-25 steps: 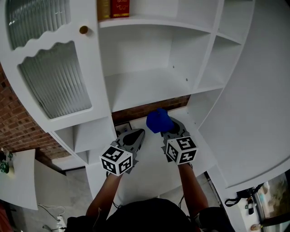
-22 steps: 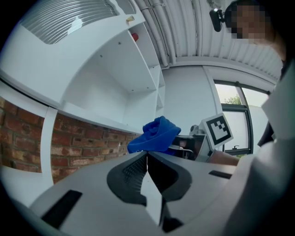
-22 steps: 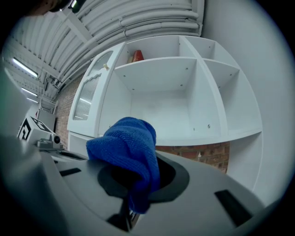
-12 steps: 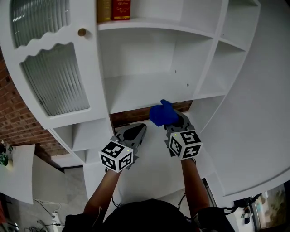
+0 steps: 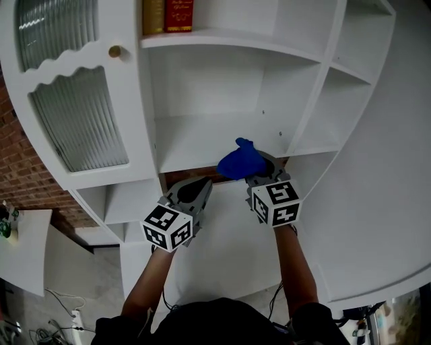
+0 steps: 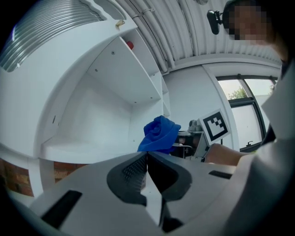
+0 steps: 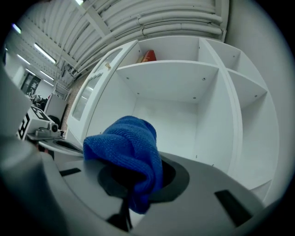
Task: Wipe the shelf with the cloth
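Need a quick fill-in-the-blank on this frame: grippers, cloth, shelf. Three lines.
1. The right gripper is shut on a ___ cloth.
2. The left gripper has its jaws together and holds ___.
3. The books stand one level ___ the bare shelf that lies in front of the cloth.

Missing words: blue; nothing; above

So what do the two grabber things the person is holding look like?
The left gripper and right gripper are both grey, narrowing to two tongs set in a dark hollow. The left one's pads look ribbed. Each carries a white cube with black square markers. No sleeves cover the forearms.
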Action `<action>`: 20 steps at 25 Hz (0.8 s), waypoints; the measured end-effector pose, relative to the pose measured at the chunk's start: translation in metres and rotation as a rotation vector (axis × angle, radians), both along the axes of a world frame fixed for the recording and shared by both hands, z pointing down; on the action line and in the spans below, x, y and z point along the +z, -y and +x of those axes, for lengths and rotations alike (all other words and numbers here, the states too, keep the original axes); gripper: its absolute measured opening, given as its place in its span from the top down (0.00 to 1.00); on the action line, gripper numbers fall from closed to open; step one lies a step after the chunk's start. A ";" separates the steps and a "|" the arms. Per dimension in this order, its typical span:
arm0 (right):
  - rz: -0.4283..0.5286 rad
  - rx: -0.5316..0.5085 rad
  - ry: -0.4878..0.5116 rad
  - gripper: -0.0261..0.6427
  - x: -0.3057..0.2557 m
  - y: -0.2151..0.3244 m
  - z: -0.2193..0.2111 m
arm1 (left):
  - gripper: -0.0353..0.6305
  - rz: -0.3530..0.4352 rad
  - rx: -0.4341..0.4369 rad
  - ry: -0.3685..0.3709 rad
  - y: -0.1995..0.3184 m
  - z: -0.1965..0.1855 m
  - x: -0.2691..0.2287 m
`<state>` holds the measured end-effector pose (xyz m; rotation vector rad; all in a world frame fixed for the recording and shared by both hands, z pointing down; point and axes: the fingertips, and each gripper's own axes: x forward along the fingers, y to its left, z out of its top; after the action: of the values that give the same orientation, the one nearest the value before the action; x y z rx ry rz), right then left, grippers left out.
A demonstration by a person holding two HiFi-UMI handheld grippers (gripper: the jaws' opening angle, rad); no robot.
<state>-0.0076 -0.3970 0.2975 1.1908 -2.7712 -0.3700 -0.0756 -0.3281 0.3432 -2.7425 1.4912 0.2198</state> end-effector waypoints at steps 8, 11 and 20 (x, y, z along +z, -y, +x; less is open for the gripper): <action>0.041 -0.049 -0.061 0.86 -0.010 0.018 -0.021 | 0.92 0.000 -0.083 0.008 0.004 -0.019 -0.001; 0.051 -0.074 -0.108 0.86 -0.009 0.025 -0.038 | 0.92 0.001 -0.115 0.013 0.005 -0.029 -0.001; 0.077 -0.142 -0.225 0.86 -0.002 0.035 -0.086 | 0.92 -0.015 -0.201 0.005 0.000 -0.056 0.004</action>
<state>-0.0937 -0.4315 0.2957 0.9053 -2.6721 -0.5904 -0.1311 -0.3280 0.3476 -2.5765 1.7590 0.1981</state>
